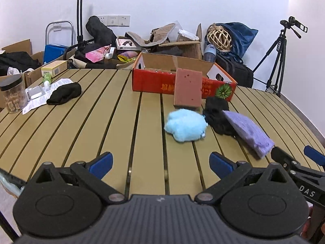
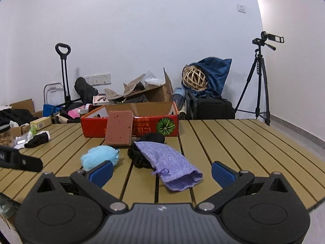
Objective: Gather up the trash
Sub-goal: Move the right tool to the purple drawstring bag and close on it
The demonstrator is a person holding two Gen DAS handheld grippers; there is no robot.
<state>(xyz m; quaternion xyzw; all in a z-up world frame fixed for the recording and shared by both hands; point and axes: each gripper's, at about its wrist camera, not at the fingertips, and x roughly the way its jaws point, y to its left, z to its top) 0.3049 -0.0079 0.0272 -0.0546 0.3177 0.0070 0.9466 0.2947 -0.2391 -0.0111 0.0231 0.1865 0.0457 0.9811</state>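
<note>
Currently both claws spread apart, empty: left claw and right claw hover over slatted worktop. Blue fluff, black cloth, purple pouch lie near red box.

red box interior: you can't see its contents; the near wall and the pink slab leaning on it hide them.
black cloth: the purple pouch lies over its near part, so you can't tell its shape.
jar: cut by the left edge of your left wrist view.
box lettering: too small to read.
right gripper: only partly in your left view, its far finger cut off at the edge.
left gripper in your right view: only a black bar shows.
</note>
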